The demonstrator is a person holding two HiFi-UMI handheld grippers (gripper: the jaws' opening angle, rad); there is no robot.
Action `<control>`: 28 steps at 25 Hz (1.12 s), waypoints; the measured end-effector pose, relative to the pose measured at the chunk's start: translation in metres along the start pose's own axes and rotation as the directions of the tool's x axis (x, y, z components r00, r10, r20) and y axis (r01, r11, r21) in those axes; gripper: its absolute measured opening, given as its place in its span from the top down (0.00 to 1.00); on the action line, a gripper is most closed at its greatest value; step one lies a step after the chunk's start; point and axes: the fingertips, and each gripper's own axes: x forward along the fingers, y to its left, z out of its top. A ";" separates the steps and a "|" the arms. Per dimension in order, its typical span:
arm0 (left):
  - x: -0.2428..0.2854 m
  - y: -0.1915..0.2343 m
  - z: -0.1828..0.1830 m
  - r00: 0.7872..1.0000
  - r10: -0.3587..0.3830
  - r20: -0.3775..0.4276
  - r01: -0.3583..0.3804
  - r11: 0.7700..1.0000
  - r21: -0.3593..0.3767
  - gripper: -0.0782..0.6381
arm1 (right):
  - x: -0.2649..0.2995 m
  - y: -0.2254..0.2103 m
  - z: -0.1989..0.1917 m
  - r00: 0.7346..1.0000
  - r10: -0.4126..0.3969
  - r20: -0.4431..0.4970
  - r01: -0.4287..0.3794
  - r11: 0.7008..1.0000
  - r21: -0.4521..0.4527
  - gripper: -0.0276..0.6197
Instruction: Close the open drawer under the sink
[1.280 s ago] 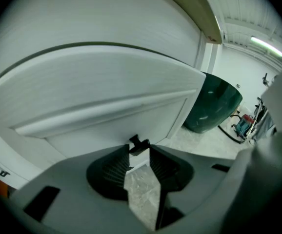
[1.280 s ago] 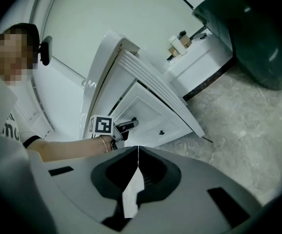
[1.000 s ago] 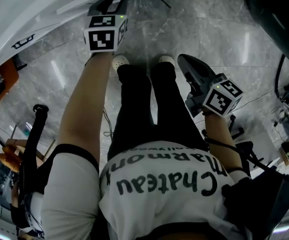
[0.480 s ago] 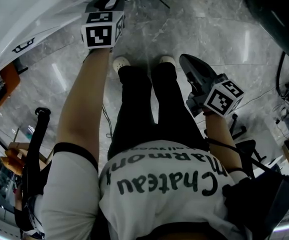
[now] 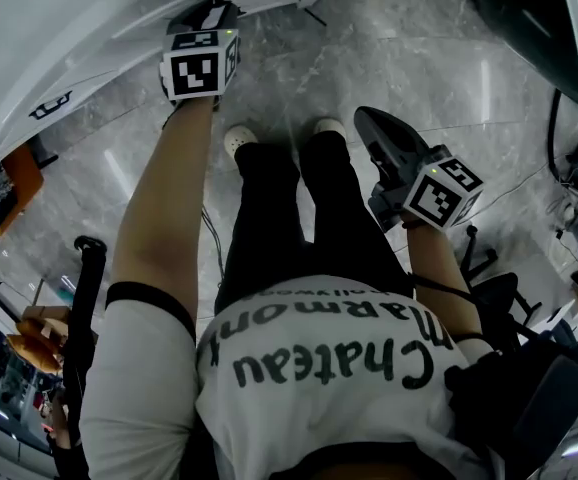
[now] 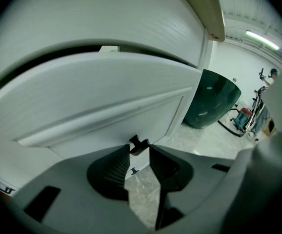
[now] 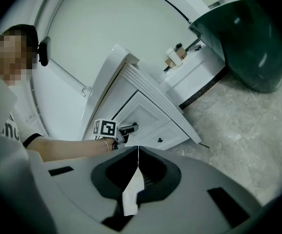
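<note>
At the far left of the head view, the left tool is stretched forward on a bare arm to the white cabinet. In the left gripper view, its jaws stand a narrow gap apart and the small dark knob sits between the tips of the left tool, so it is clenched on the knob. The knob belongs to the drawer. The drawer is just under the ribbed edge of the worktop, and a dark slit shows between them, so the drawer is not fully in.

In the middle, the person's legs stand on the grey marble floor. To the right, the right tool hangs beside the leg. Its jaws are closed together with nothing between them. Farther right is a dark green tub.
</note>
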 end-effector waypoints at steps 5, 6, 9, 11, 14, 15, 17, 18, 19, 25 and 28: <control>-0.028 -0.001 0.017 0.998 0.020 0.064 -0.018 0.999 -0.027 0.73 | -0.018 0.024 0.011 0.999 -0.007 0.033 0.008 1.000 -0.013 0.94; -0.036 -0.001 0.023 0.996 0.021 0.085 -0.019 0.999 -0.027 0.74 | -0.022 0.029 0.013 0.999 -0.005 0.040 0.006 1.000 -0.018 0.94; -0.065 -0.002 0.039 0.990 0.027 0.137 -0.024 0.999 -0.026 0.75 | -0.034 0.046 0.026 0.999 0.009 0.054 -0.007 0.999 -0.052 0.94; -0.084 -0.014 0.043 0.988 0.006 0.155 -0.004 1.000 -0.013 0.76 | -0.044 0.057 0.035 0.998 0.018 0.064 -0.013 0.997 -0.080 0.94; -0.125 -0.050 0.046 0.979 -0.071 0.191 0.068 0.997 0.019 0.76 | -0.061 0.074 0.050 0.997 0.029 0.074 -0.021 0.994 -0.111 0.94; -0.142 -0.061 0.051 0.971 -0.098 0.216 0.097 0.995 0.014 0.77 | -0.065 0.080 0.057 0.996 0.039 0.077 -0.029 0.992 -0.121 0.94; -0.180 -0.078 0.067 0.948 -0.147 0.283 0.151 0.989 0.007 0.78 | -0.068 0.095 0.074 0.993 0.079 0.083 -0.066 0.987 -0.150 0.94; -0.200 -0.084 0.075 0.935 -0.163 0.316 0.168 0.986 0.014 0.79 | -0.069 0.105 0.083 0.991 0.104 0.084 -0.088 0.982 -0.169 0.94; -0.219 -0.088 0.083 0.923 -0.172 0.344 0.174 0.984 0.024 0.80 | -0.071 0.115 0.090 0.989 0.124 0.084 -0.107 0.976 -0.192 0.94; -0.320 -0.072 0.122 0.872 -0.042 0.488 0.048 0.999 0.002 0.81 | -0.091 0.162 0.138 0.974 0.194 0.116 -0.146 0.931 -0.336 0.94; -0.363 -0.060 0.143 0.833 0.028 0.552 0.004 0.998 -0.056 0.81 | -0.097 0.188 0.166 0.957 0.256 0.139 -0.186 0.903 -0.388 0.94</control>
